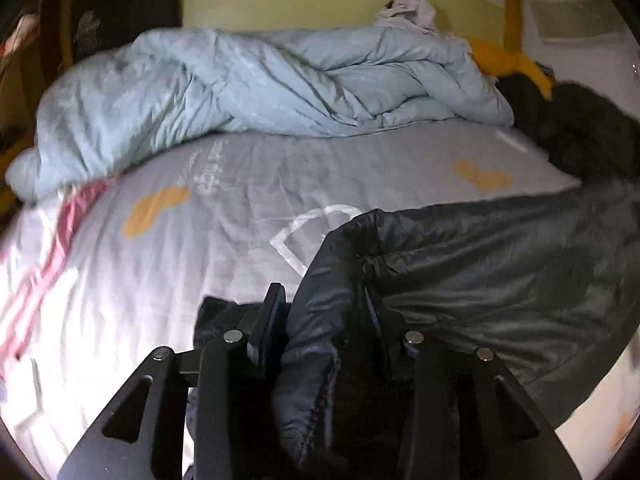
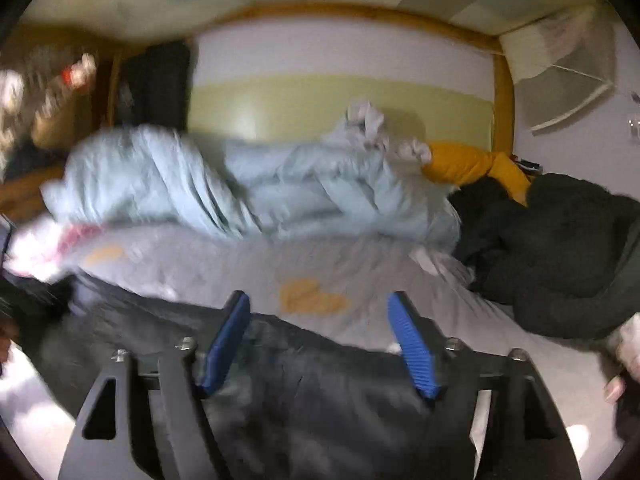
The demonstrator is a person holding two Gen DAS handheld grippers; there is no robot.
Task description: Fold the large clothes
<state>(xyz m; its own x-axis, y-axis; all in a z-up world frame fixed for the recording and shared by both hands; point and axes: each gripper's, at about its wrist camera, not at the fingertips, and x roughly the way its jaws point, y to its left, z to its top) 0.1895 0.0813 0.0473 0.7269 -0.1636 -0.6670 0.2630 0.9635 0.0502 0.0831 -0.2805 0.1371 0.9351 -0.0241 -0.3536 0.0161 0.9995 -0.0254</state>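
Observation:
A dark puffy jacket (image 1: 500, 272) lies across the near right part of the bed. In the left wrist view my left gripper (image 1: 324, 304) is shut on a raised fold of this jacket, and the bulging cloth fills the gap between its fingers. In the blurred right wrist view the same jacket (image 2: 320, 400) is spread flat under my right gripper (image 2: 318, 298). That gripper stands open, its blue pads (image 2: 412, 348) wide apart and holding nothing.
The grey printed bedsheet (image 1: 224, 208) lies beyond the jacket. A bunched light blue duvet (image 1: 260, 84) runs along the far side by the green wall. A yellow garment (image 1: 508, 64) and a dark fleecy pile (image 2: 560, 248) sit far right. Pink striped cloth (image 1: 48, 248) lies left. A hand (image 2: 628, 344) shows at the right edge.

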